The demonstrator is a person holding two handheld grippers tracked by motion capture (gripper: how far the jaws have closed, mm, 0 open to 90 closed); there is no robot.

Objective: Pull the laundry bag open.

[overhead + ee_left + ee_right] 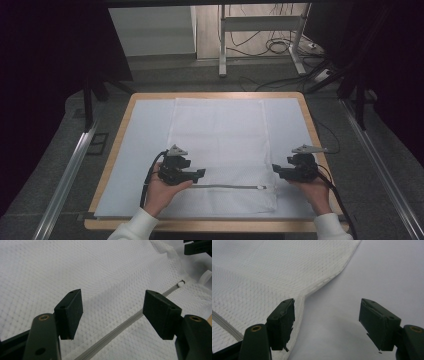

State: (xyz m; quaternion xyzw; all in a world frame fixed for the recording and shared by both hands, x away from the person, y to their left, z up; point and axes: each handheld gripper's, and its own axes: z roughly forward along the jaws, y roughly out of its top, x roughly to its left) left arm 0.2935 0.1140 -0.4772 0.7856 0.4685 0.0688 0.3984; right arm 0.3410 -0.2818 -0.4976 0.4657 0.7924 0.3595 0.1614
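Note:
A white mesh laundry bag (220,145) lies flat on the table, its grey zipper (225,187) running across the near end to a white pull (260,187). My left gripper (200,174) hovers over the bag's near left part, pointing right, open, nothing between its pads; the mesh (75,270), the zipper (120,327) and the pull (180,284) lie below my left gripper (112,312). My right gripper (276,170) points left at the bag's right edge, open and holding nothing. In its own view my right gripper (325,322) frames the bag's hemmed edge (329,277).
A pale blue-white mat (145,150) covers the wooden table (120,140). Metal rails (65,180) run along both sides on the grey floor. A desk frame (260,40) and cables (280,47) stand beyond the far edge.

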